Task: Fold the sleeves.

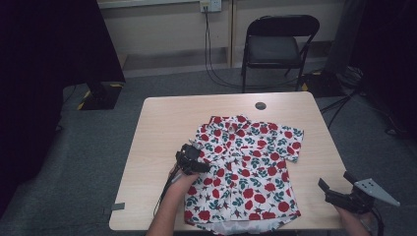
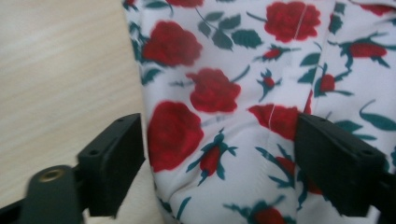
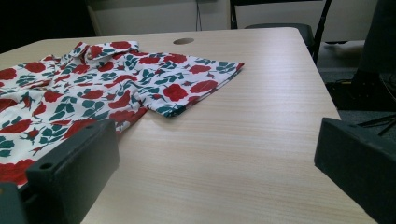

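While the rose-print shirt was spread flat on the tabletop, both hand-held grippers were held open.
Shirt fabric was straddled, ungripped, by the left hand-held gripper; nothing was held by the right hand-held gripper at the near right edge.

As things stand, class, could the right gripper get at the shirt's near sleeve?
Probably yes: the right gripper is open at the table's corner, and bare table lies between it and the shirt, nothing in the way.

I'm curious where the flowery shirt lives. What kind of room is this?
Probably a plain workroom or lab, not a home: grey carpet, a bare wooden table, a black folding chair, and cables running to a wall socket.
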